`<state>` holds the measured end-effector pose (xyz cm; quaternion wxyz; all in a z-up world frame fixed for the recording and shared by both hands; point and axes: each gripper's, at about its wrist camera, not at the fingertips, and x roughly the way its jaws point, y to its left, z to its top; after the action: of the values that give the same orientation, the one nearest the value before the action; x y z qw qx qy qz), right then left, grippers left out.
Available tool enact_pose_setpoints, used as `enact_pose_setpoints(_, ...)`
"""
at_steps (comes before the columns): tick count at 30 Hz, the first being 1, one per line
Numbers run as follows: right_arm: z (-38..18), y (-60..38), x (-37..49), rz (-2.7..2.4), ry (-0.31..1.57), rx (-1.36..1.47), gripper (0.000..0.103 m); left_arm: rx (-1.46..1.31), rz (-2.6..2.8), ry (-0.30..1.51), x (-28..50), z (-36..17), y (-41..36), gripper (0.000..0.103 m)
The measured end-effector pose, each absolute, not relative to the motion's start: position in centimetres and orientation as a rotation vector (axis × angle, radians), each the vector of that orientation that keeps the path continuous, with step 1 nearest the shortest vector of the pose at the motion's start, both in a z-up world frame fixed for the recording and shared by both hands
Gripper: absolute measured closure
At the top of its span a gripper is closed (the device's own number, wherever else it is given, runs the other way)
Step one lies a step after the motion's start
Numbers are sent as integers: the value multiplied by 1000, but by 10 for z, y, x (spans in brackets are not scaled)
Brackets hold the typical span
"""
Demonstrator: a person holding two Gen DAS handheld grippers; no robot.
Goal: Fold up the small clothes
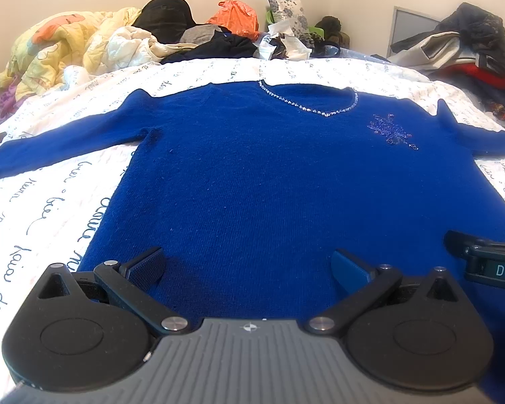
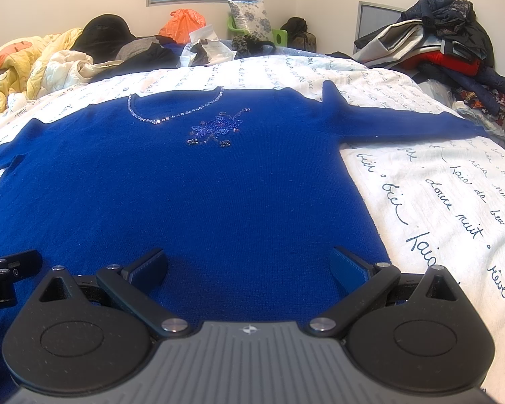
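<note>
A royal blue knit sweater (image 1: 269, 175) (image 2: 192, 195) lies flat and face up on the bed, sleeves spread to both sides. Its neckline carries a row of beads (image 1: 306, 106) (image 2: 171, 114), and a sequin flower (image 2: 217, 128) sits on the chest. My left gripper (image 1: 247, 264) hovers open over the hem's left part, nothing between its fingers. My right gripper (image 2: 249, 264) is open too, over the hem's right part near the side seam. Each gripper shows at the edge of the other's view: the right one (image 1: 488, 256), the left one (image 2: 6, 269).
A white bedsheet with blue handwriting print (image 1: 40, 208) (image 2: 454, 208) covers the bed. Piled quilts and clothes (image 1: 84, 40) fill the far left, an orange bag (image 2: 183, 25) and pillow (image 2: 252, 17) stand behind, and a heap of jackets (image 2: 447, 43) rises at the right.
</note>
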<state>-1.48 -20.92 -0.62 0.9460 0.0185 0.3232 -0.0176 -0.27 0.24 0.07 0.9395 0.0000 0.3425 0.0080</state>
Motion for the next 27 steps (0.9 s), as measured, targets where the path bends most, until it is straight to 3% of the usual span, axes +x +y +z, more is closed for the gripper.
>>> enact_pose_setpoints(27, -6, -209, -15, -36, 658, 37, 0, 0, 18, 690, -3, 0, -1, 0)
